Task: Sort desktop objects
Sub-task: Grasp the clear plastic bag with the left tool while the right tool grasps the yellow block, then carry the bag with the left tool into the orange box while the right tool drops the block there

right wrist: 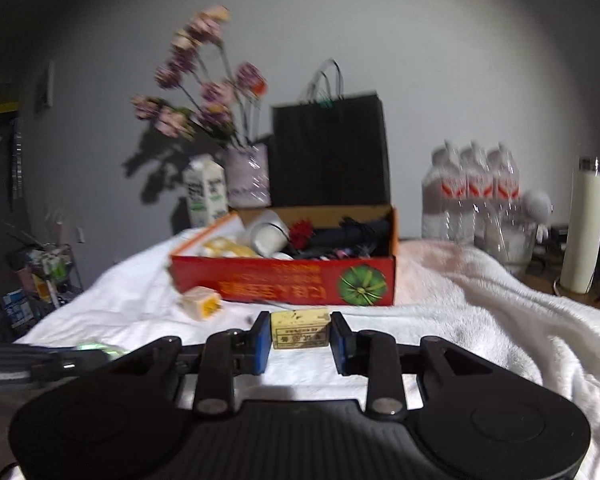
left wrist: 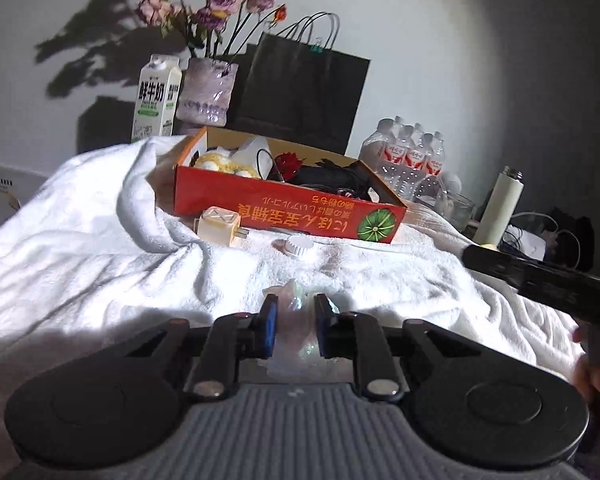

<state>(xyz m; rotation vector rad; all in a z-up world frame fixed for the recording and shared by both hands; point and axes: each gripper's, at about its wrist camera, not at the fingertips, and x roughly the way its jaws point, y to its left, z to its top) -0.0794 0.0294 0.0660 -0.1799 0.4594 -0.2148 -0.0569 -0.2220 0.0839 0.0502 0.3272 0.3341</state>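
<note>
**Both hand-held grippers closed on small items before the red box**

Right now the left hand-held gripper (left wrist: 295, 322) has its blue pads drawn close together on a crumpled clear wrapper (left wrist: 296, 300) with an iridescent sheen, which fills the narrow gap between them and sticks out past the fingertips. It hovers over the white towel (left wrist: 100, 248) that covers the desk.

Seen from the right wrist, the right hand-held gripper (right wrist: 300, 330) has its jaws partly closed on a small yellowish block (right wrist: 300, 329) with dark printing on its near face; the block sits squarely between the two pads, and each pad meets one of its ends.

Beyond both tools stands the open red cardboard box (left wrist: 288, 208), upside-down lettering and a green pumpkin picture on its front wall. Inside lie a white cup, a red flower, yellow-and-white items and tangled black cables. Just in front of the box on the towel rest a cream charger plug (left wrist: 220, 222) and a small white ribbed cap (left wrist: 298, 245), apart from each other.

Behind the box are a milk carton (left wrist: 156, 100), a glass vase (left wrist: 208, 92) of purple flowers and a black paper bag (left wrist: 304, 92). To the right stand a pack of water bottles (left wrist: 408, 156) and a white flask (left wrist: 498, 208).
</note>
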